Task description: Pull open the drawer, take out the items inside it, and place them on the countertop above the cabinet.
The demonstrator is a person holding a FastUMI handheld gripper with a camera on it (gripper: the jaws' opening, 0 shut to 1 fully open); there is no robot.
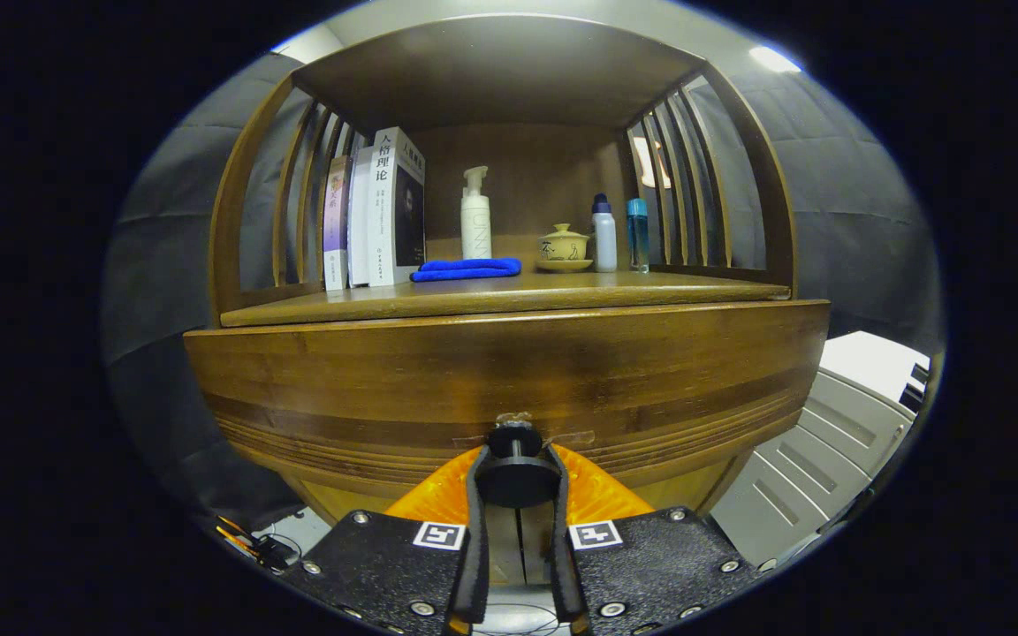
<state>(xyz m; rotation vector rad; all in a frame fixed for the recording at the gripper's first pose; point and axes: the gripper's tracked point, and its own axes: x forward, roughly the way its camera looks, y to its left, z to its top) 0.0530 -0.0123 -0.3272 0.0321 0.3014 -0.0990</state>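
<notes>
- Wooden cabinet (509, 371) faced the camera; its bench (491, 296) on top carried all the items, under a wooden roof with slatted sides.
- Far left on the bench: a row of upright books (376, 212), leaning on each other against the left slats.
- Just right of the books, at the near edge of the group: folded blue cloth (467, 268), lying flat.
- Behind the cloth: white pump bottle (475, 216), upright.
- Right of it: yellow lidded teacup on a saucer (564, 247).
- Further right: white bottle with dark cap (603, 234), then a blue bottle (638, 234) just beside it, both upright near the right slats.
- Room: dark cloth walls either side, ceiling light far right, grey-white cabinet (836, 442) near right, cables on the floor near left.
- Drawer (509, 389) front spanned the cabinet below the bench; whether it sat flush or pulled out a little, could not tell. Contents hidden.
- Black round knob (516, 468) stuck out from the lower middle of the drawer front.
- Claw (516, 484) was narrowed around the knob, a finger pressed on each side of the knob's disc; held the knob.
</notes>
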